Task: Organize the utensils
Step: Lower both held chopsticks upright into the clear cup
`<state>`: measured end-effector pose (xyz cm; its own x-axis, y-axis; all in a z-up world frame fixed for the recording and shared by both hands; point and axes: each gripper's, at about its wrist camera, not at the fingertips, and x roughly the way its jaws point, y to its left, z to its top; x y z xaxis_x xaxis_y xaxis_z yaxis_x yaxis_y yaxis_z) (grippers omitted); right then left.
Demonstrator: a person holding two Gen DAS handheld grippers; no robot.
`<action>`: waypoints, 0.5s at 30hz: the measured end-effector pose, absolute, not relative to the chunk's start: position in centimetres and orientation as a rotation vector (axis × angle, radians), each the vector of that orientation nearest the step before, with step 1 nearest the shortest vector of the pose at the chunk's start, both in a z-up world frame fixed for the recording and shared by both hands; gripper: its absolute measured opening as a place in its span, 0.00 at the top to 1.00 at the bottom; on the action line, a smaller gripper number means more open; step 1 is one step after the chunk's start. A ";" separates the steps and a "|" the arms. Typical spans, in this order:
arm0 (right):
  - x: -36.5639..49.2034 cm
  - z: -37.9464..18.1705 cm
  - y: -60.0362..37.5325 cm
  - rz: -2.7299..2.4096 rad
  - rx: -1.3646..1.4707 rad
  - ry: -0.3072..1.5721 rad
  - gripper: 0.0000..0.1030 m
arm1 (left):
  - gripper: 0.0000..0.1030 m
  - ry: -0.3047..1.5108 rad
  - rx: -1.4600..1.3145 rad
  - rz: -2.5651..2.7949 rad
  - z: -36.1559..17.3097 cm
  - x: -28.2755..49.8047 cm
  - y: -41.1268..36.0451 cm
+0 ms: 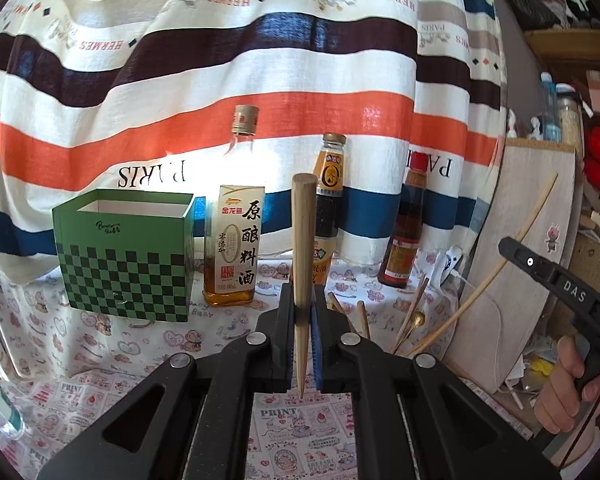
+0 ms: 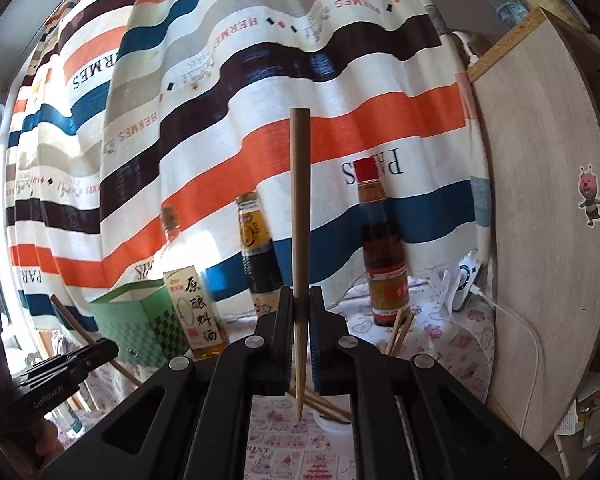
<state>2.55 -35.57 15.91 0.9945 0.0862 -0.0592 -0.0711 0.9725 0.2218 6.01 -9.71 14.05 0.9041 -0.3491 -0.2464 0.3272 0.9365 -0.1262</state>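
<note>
My left gripper (image 1: 302,312) is shut on a wooden chopstick (image 1: 303,240) that stands upright between its jaws, thick end up. My right gripper (image 2: 300,320) is shut on another wooden chopstick (image 2: 300,220), also upright with its tip down near the tablecloth. The green checkered box (image 1: 126,256) stands open-topped at the left; it also shows in the right wrist view (image 2: 140,320). More chopsticks and a gold spoon (image 1: 410,320) lie in a heap right of my left gripper. Loose chopsticks (image 2: 324,406) lie under my right gripper.
Three bottles stand along the back: a cooking wine bottle (image 1: 236,240), a dark sauce bottle (image 1: 329,208) and a red-capped bottle (image 1: 406,232). A striped curtain hangs behind. A wooden board (image 2: 548,208) leans at the right. The right gripper's body (image 1: 564,288) shows at the far right.
</note>
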 end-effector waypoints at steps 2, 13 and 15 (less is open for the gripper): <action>4.0 15.8 -36.0 0.075 0.221 0.085 0.92 | 0.94 0.238 -0.062 -0.398 14.6 5.7 -11.0; 11.3 11.2 -39.0 0.187 0.240 0.205 0.92 | 0.94 0.194 -0.001 -0.485 15.3 9.0 -18.5; 12.2 10.6 -39.6 0.200 0.267 0.230 0.92 | 0.94 0.204 0.025 -0.490 15.2 9.8 -19.9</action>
